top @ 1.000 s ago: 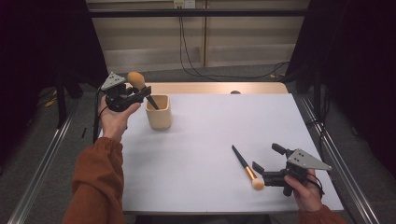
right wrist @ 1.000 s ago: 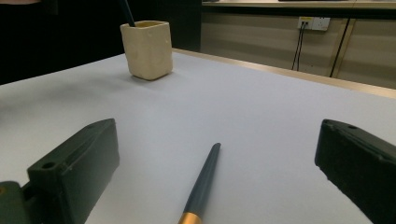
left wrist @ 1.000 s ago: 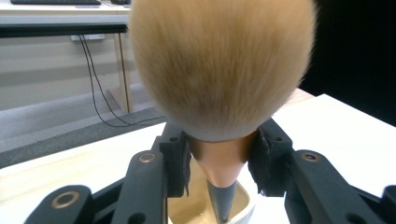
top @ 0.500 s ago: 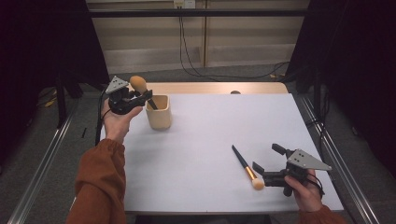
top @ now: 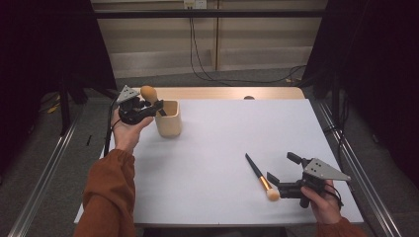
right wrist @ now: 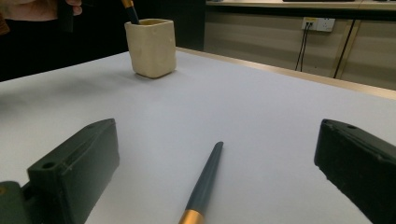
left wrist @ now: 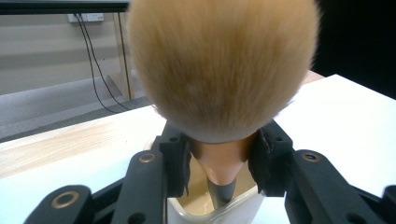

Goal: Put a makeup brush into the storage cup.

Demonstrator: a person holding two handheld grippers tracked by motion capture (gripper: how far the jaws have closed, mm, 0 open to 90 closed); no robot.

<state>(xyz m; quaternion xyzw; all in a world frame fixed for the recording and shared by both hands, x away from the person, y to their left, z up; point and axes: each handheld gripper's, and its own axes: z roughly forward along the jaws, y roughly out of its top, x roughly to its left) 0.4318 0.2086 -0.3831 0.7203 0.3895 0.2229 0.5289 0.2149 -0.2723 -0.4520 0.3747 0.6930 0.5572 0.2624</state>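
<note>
At about five o'clock on the tabletop [top: 222, 148], the right gripper [top: 277, 174] lay low with its jaws spread wide on either side of the slim brush [top: 260, 177], the pads clear of the dark handle, whose gold ferrule and small bristle tip pointed back toward the hand. Far off at about ten o'clock, the left gripper [top: 147, 104] was clamped on the copper neck of the large powder brush [left wrist: 219, 74], just under its puffy head, with the grey handle tip already inside the mouth of the cream cup [top: 168, 119]. To finish this step well, I judged the handle should be kept away from the cup's rim and brought more upright, then lowered until the tip rested on the bottom before the jaws let go; a release too high or too tilted could tip the light cup or let the top-heavy brush fall out. Compared with a second earlier, the left hand had shifted only slightly, bringing the brush head a touch closer over the cup, while the right gripper and the slim brush lay just as they had.
</note>
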